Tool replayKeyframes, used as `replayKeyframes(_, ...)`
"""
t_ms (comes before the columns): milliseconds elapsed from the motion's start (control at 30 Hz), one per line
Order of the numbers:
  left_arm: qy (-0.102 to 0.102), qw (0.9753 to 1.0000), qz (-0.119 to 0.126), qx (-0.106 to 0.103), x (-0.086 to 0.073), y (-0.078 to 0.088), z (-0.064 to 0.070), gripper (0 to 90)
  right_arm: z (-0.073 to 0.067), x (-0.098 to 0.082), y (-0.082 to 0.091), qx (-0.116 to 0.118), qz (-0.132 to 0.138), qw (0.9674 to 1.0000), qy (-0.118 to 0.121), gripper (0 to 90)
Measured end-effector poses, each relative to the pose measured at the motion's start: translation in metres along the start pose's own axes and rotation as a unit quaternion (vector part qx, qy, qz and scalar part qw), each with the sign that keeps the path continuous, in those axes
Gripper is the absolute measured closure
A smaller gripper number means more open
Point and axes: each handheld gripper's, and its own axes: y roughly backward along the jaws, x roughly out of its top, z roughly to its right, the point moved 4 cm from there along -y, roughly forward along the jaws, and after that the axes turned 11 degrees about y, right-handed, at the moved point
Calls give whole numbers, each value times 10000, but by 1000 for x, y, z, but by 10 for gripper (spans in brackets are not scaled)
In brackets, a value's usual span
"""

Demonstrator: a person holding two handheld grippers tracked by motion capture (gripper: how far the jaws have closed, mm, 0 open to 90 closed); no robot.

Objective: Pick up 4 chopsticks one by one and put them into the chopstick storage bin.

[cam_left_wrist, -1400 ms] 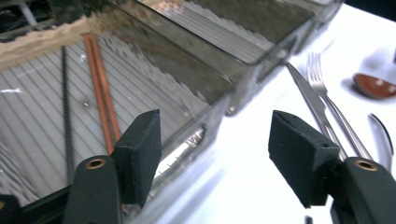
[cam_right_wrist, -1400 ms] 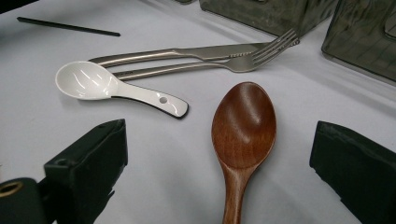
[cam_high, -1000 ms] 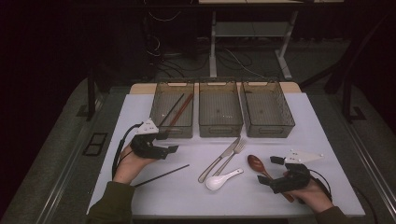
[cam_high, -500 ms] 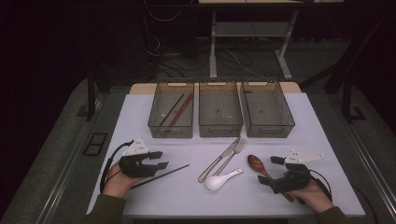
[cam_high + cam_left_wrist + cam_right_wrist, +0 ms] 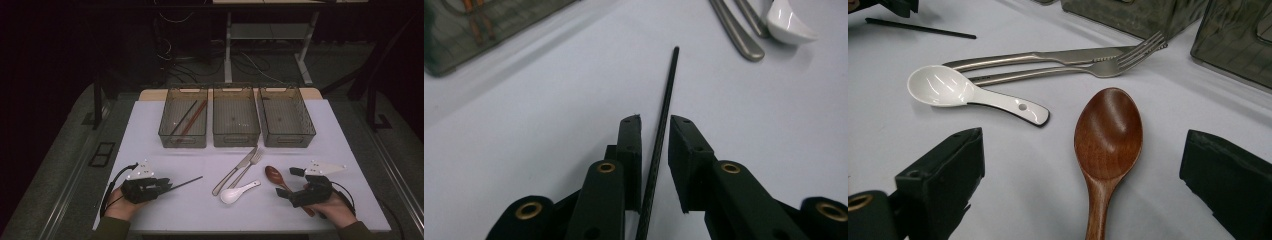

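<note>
Near the front left of the white worktop (image 5: pixel 150 130), the left tongs (image 5: pixel 167 186) lie low over a black chopstick (image 5: pixel 664 110); their jaws have just been closing, the chopstick runs between them, yet a narrow gap shows on each side, so nothing is pinched. At the front right, the right tongs (image 5: pixel 287 184) stand spread wide on either side of a wooden spoon (image 5: pixel 1108 135). Between both lie a white ceramic spoon (image 5: pixel 235 193), a knife (image 5: pixel 234 171) and a fork (image 5: pixel 250 165)
</note>
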Motion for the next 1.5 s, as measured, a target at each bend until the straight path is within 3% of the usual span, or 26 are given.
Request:
replayKeyframes(467,-226,9984,-526,14,-7,-9,-1,800,0,0,0,-6,-7,10000,10,40)
replayKeyframes(1500,-15,9985,-552,-73,1,-14,-1,852,0,0,0,1,-22,10000,18,40)
